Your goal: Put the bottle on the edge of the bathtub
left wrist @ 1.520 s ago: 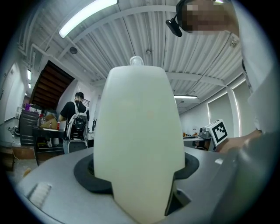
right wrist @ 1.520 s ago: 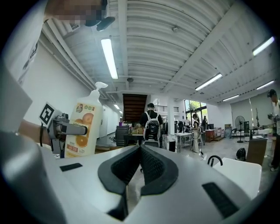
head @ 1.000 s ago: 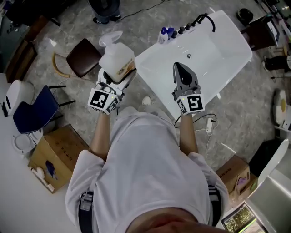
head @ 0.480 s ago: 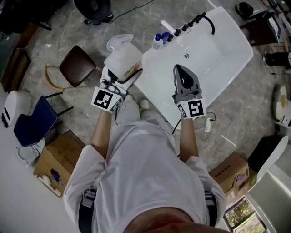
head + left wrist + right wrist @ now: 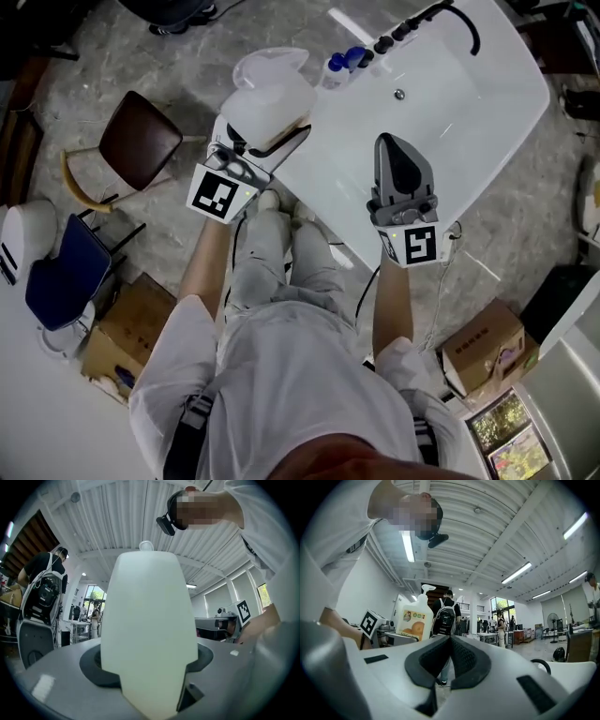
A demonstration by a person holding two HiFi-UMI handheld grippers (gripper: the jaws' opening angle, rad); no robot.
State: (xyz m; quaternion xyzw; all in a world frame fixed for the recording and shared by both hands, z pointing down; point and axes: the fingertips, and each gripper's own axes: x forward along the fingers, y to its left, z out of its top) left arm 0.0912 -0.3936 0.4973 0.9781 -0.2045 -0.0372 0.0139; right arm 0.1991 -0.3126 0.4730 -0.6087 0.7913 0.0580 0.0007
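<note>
A white pump bottle with an orange label is held in my left gripper, whose jaws are shut on its body. It hangs over the floor just beside the near left rim of the white bathtub. In the left gripper view the bottle fills the middle between the jaws. My right gripper is over the tub's near rim with its jaws shut on nothing. In the right gripper view, past the closed gripper, the bottle shows at the left.
Two blue-capped bottles and black tap fittings stand on the tub's far left edge. On the floor are a brown stool, a blue chair and cardboard boxes. People stand in the room behind.
Both grippers have moved forward toward the bathtub and lower. The bottle has travelled with the left gripper and now sits closer to the tub's rim.
</note>
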